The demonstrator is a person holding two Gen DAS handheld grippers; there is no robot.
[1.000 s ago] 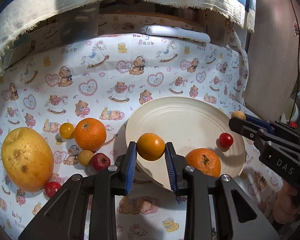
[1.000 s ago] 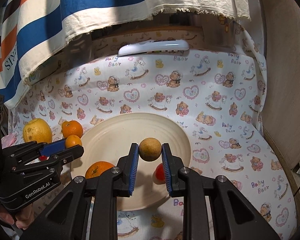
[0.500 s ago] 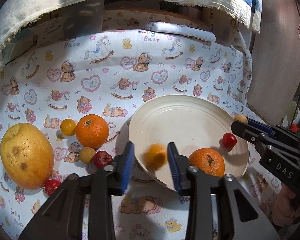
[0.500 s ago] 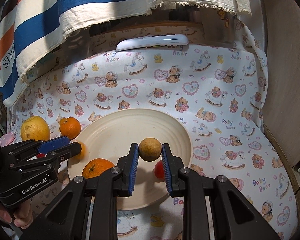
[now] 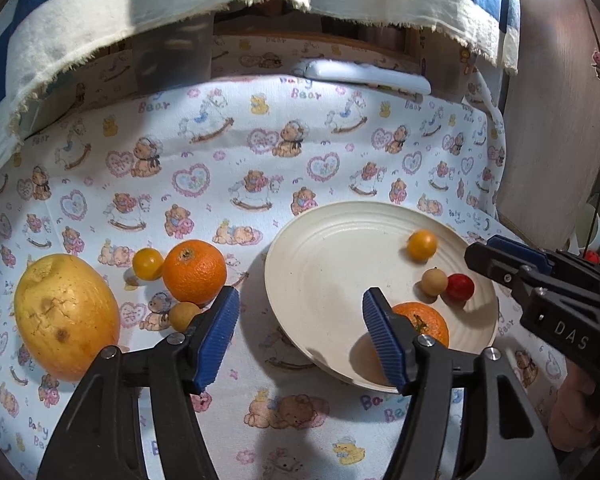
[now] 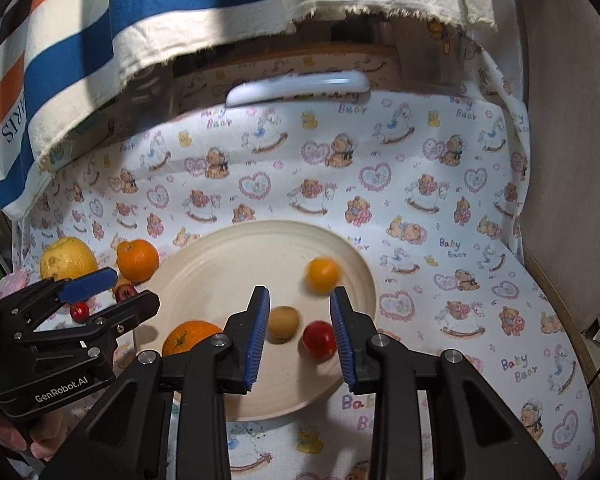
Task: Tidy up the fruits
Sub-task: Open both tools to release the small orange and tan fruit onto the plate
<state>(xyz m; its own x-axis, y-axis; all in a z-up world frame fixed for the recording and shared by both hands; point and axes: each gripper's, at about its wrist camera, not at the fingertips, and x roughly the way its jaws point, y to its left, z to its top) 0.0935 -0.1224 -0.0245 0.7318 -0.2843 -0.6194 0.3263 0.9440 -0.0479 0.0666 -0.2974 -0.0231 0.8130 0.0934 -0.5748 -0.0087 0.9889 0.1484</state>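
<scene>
A: What moved? Both fruits are out of the grippers. The small orange fruit (image 5: 421, 244) that sat between the left gripper (image 5: 300, 334) pads a second ago now lies on the plate (image 5: 324, 264), ahead and right of that gripper.

B: Left jaws?

A: Just been opening, wide apart, nothing between them. An orange (image 5: 422, 322) on the plate sits right behind its right pad.

B: Right gripper (image 6: 300, 336)?

A: Jaws just been opening too, apart. The tan fruit (image 6: 283, 324) it clamped before lies loose on the plate between the pads, near the left one, touching neither. A red fruit (image 6: 319, 339) is beside it, close to the right pad. The small orange fruit is blurred, just ahead of the right fingertip.

B: Off the plate?

A: Left of the left gripper on the bear-print cloth (image 5: 228, 168): a big yellow fruit (image 5: 66, 316), another orange (image 5: 194, 272), a small yellow fruit (image 5: 148, 264), a tan one (image 5: 183, 316).
</scene>
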